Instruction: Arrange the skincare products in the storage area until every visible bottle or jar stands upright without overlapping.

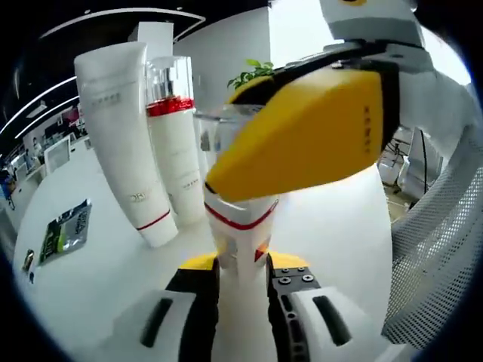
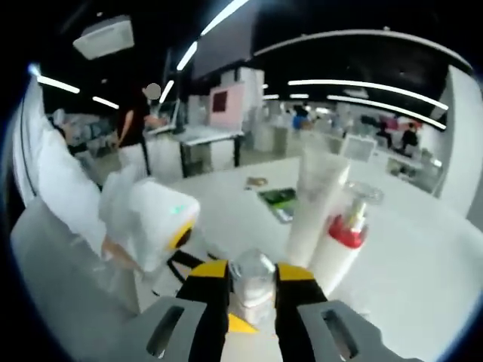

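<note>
A white bottle (image 1: 240, 220) with a red stripe and a clear cap (image 2: 253, 270) stands between both grippers. My left gripper (image 1: 241, 268) is shut on its lower body. My right gripper (image 1: 226, 136), its yellow jaw coming in from the upper right, is shut on the clear cap; its own view shows the jaws (image 2: 253, 292) closed around that cap. The left gripper (image 2: 185, 253) reaches in from the left there. A tall white tube (image 1: 121, 136) (image 2: 317, 200) and a pump bottle with a red collar (image 1: 172, 143) (image 2: 343, 243) stand upright side by side on the white table (image 1: 90, 294).
A green sachet (image 1: 66, 230) (image 2: 279, 197) lies flat on the table beyond the tube. A white mesh chair (image 1: 441, 249) is at the right edge. A small plant (image 1: 253, 72) stands behind the bottle. A person (image 2: 136, 124) stands far back among desks.
</note>
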{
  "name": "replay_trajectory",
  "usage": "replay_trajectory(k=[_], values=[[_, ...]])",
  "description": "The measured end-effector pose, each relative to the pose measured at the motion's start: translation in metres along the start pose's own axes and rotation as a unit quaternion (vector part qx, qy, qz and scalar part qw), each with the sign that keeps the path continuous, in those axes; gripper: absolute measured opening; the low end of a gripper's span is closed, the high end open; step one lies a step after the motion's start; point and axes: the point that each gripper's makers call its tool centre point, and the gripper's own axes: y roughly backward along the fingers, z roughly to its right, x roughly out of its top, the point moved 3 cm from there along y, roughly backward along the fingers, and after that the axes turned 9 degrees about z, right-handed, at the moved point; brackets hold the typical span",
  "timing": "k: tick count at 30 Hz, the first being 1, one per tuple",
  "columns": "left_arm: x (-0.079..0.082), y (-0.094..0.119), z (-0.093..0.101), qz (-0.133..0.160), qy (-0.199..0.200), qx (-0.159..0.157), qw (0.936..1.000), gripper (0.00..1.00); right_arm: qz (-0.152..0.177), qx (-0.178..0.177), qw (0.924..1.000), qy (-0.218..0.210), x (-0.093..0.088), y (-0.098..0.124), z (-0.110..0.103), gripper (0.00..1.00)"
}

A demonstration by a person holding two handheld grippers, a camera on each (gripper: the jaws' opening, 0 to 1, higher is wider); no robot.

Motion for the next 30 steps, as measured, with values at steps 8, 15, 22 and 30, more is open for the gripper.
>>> replay_trajectory(k=[8, 15, 22, 30], values=[[0.000, 0.002, -0.006, -0.002, -0.002, 0.018, 0.9998, 0.19, 0.014, 0.003, 0.9999, -0.009, 0.001, -0.005, 0.006, 0.14], [0.002, 0.003, -0.013, 0.003, 0.004, 0.030, 0.9995, 0.19, 0.009, 0.008, 0.9995, 0.028, 0.006, -0.015, 0.012, 0.14], [0.006, 0.004, -0.023, 0.009, 0.011, 0.043, 0.9990, 0.18, 0.025, 0.006, 0.9997, -0.004, 0.008, -0.019, 0.017, 0.14], [0.004, 0.004, -0.025, 0.006, 0.013, 0.051, 0.9986, 0.18, 0.021, 0.011, 0.9996, -0.016, 0.005, -0.022, 0.019, 0.15]])
